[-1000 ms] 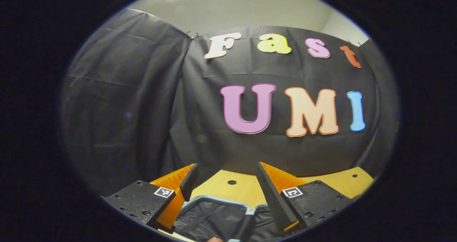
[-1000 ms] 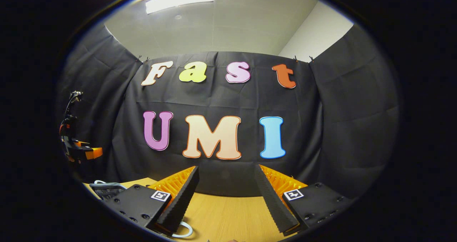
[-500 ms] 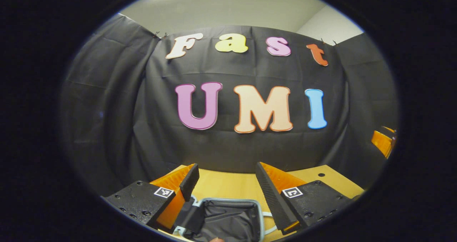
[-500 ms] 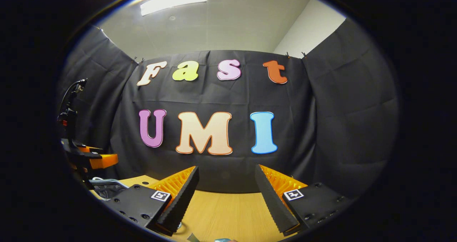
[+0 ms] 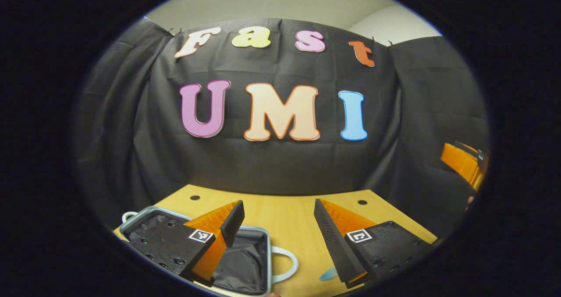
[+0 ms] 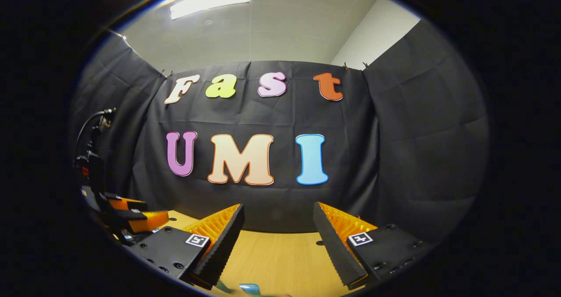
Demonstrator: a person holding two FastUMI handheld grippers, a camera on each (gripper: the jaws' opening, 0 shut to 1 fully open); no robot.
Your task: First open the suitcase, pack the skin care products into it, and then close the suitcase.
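The suitcase (image 5: 252, 262) lies open on the wooden table (image 5: 289, 213) at the lower left of the left gripper view, with a grey rim, black lining and a pale handle (image 5: 287, 262). My left gripper (image 5: 276, 227) hovers open above its right side, nothing between the fingers. A pale blue skin care item (image 5: 328, 274) peeks out beside the right finger. My right gripper (image 6: 278, 240) stands open over the table (image 6: 280, 257), with pale blue items (image 6: 250, 289) just below it. The left gripper (image 6: 136, 216) shows at the left of the right gripper view.
Black cloth walls close off the table's back and sides. Two small holes (image 5: 195, 197) (image 5: 362, 202) mark the tabletop's far edge. The right gripper (image 5: 462, 165) shows at the right edge of the left gripper view, with a bit of a hand under it.
The left gripper has swung right and tipped down, so the suitcase slid to the lower left and more table shows. The right gripper view shifted slightly; the left gripper came closer in it.
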